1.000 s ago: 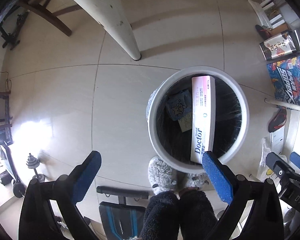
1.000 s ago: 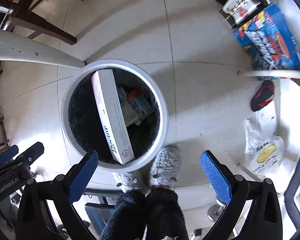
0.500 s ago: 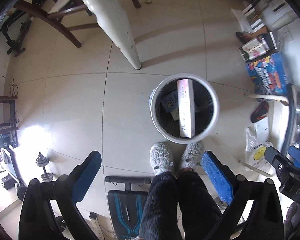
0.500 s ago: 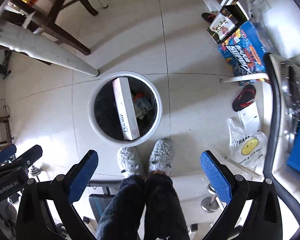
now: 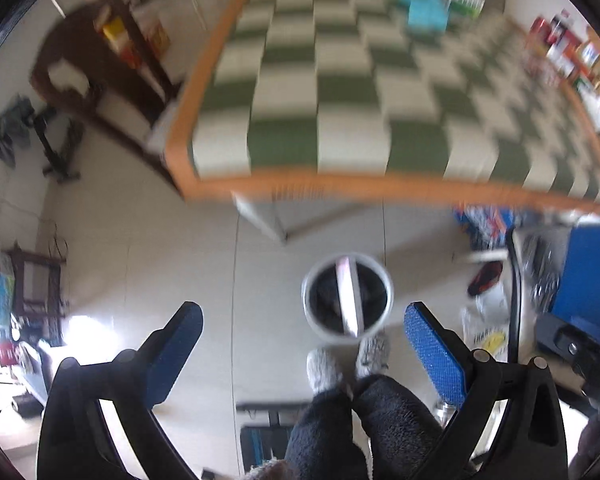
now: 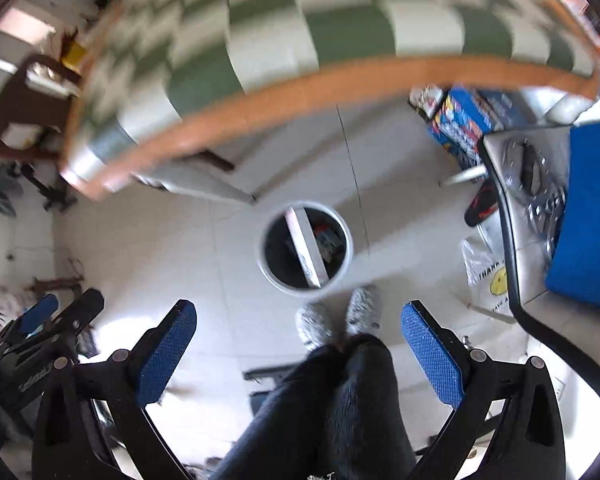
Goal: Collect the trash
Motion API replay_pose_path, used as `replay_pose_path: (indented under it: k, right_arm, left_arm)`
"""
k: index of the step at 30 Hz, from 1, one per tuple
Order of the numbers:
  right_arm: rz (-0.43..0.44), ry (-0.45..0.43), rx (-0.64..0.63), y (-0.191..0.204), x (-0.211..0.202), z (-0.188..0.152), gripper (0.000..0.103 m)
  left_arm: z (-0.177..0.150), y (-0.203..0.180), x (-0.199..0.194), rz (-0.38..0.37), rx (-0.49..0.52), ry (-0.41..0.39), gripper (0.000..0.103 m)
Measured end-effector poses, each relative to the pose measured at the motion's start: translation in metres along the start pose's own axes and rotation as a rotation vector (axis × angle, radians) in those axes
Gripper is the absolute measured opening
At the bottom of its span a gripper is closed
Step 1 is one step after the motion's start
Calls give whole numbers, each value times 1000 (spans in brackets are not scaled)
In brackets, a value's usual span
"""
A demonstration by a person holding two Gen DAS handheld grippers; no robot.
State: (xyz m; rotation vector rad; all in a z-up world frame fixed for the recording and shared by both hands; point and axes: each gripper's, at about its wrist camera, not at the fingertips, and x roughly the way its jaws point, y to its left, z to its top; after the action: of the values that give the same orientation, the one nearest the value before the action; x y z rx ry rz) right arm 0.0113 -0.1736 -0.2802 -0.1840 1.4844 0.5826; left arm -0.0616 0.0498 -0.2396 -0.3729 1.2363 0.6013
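Both tools empty right now. My left gripper (image 5: pixel 303 354) is spread wide, nothing between the blue pads; right gripper (image 6: pixel 299 354) same, wide apart and holding nothing.

Progress, as I read it: part done. The white trash bin (image 5: pixel 387 300) stands on the tile floor just in front of my slippers (image 5: pixel 325 368), and it already has stuff in it. 1 long white box (image 6: pixel 305 246) lies slanted across the opening, end near the rim, with at least 2 smaller items beside it, 1 reddish, 1 bluish. Too blurred to say what they are.

What's left, my guess: the checkered table (image 5: pixel 340 92) with the orange edge is above the bin. At its far end I see a teal item (image 5: pixel 426 12) and something green next to it, well apart from the bin. Could be the next trash, can't confirm from this blur. Near edge of the table looks bare.

Counts:
- 2 grippers, 0 loaded
- 1 bin
- 1 long box in it, 2+ small pieces
- 2 slippers
- 1 plastic bag with a smiley (image 6: pixel 488 280) on the floor to the right, near the bin. Trash or not, can't tell.
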Motion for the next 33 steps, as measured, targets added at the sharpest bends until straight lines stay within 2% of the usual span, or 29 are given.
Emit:
replay_pose_path:
  k: [5,7,10,13,18,20,23,26,29,32,33]
  right_arm:
    - [72,-111,40,-7,-79,48,103]
    - [90,-165,74,-18,-104,75,103]
    - [100,-222,152,-49,-130,123,103]
    - [125,-246,250,-97,-137,181,103]
    - [146,-244,461,-195,-121,296,103]
    - [130,-229,532,-226,-106,334,103]
    - [124,-189,645,-267,-71,399,103]
    - [113,-160,688,-285,-38,448,98]
    - [98,-149,712,-288,-10,493,96]
    - [72,-131,716,-282,12,522,91]
    - [62,-118,708,-276,20,531,93]
  left_arm:
    - [72,-33,-34,27,25,-138,103]
    - [101,-46,-38,42,36,-156,103]
    - [152,-73,-37,61,45,-184,103]
    - [207,-102,-25,96,58,-184,103]
    - [293,-158,9,114,76,-137,103]
    - [329,-180,32,128,86,-106,103]
    - [363,-196,58,144,83,-73,103]
    - [394,-202,84,142,62,-34,103]
    - [422,-200,109,142,27,9,103]
    - [442,-197,127,126,-6,40,103]
    - [447,-197,131,122,-11,46,103]
